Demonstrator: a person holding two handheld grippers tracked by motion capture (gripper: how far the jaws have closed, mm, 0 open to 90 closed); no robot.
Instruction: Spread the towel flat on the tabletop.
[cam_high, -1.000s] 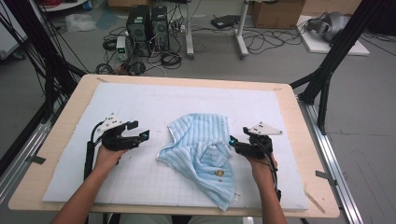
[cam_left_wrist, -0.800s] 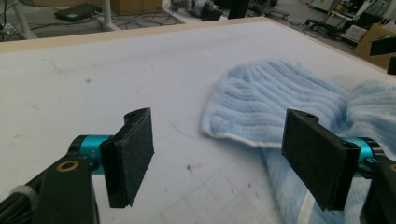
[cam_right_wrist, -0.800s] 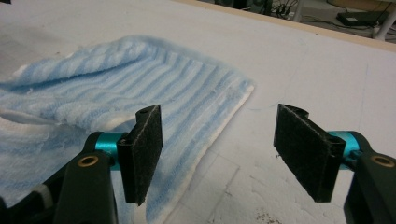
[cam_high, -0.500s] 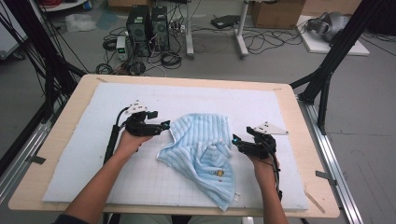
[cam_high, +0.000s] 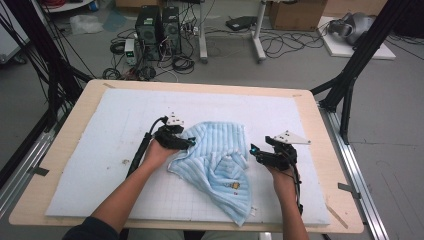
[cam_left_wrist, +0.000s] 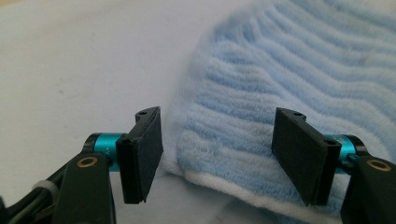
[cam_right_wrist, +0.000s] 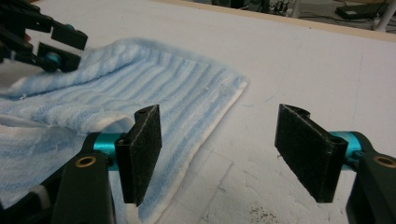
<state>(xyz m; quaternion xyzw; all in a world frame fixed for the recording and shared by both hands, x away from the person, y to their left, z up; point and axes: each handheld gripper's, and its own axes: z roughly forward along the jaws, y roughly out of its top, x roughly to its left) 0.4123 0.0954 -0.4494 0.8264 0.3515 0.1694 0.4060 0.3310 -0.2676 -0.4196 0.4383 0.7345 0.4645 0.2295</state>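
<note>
Reaching forward, left gripper jaws spread over the crumpled light-blue striped terry towel's edge; right gripper gapes just beside it.

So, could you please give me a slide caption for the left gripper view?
Open left gripper poised over the white-hemmed edge of a crumpled light-blue striped terry towel on a white foam mat.

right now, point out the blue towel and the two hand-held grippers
blue towel (cam_high: 220, 160): high view, its crumpled middle
left hand-held gripper (cam_left_wrist: 217, 156): left gripper view, midway between its fingertips
right hand-held gripper (cam_right_wrist: 219, 154): right gripper view, midway between its fingertips
</note>
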